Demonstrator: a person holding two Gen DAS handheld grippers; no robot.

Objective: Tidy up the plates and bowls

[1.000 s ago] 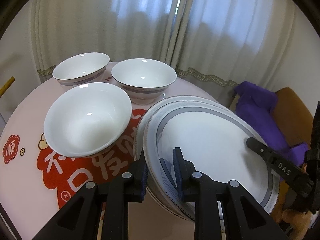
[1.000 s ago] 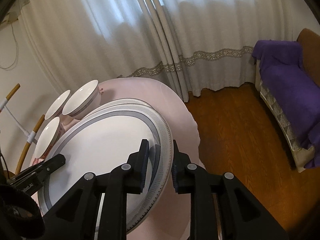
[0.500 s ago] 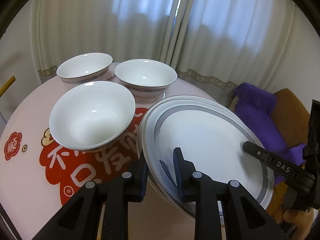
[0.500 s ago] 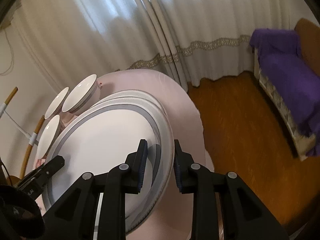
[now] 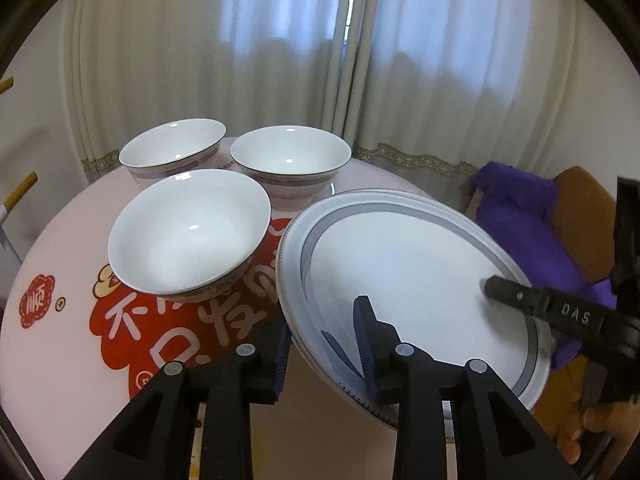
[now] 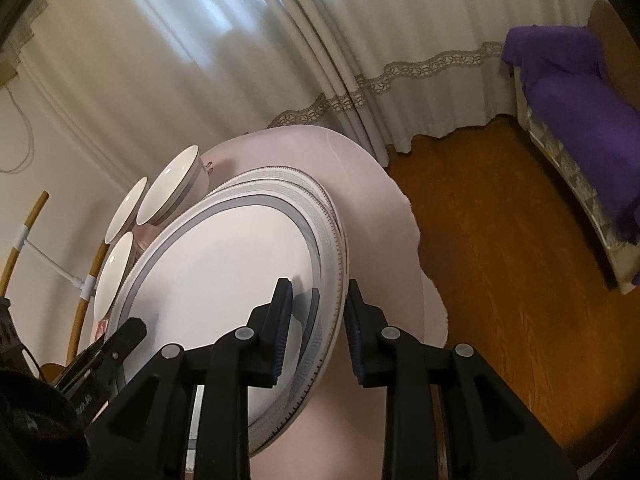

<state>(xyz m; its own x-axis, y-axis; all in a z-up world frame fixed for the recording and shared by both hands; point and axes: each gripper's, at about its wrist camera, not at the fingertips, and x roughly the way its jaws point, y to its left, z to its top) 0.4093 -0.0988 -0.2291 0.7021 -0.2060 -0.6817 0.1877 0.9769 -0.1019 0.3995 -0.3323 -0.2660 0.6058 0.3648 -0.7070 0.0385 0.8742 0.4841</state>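
My left hand-held gripper (image 5: 322, 334) has just been opening and now straddles the near rim of the top plate (image 5: 404, 264) without pinching it. My right hand-held gripper (image 6: 318, 322) brackets the opposite rim, equally slack. The plate rests on the plate stack (image 6: 334, 216) at the bench (image 5: 60, 352) edge, so I judge stacking done. Both grippers angle downward.

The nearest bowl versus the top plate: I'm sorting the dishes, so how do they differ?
The nearest bowl is deep and steep-walled; the top plate is broad and shallow. The bowl's inside is plain white; the plate has a grey ring. The bowl stands alone; the plate tops a stack. Both are glossy white.
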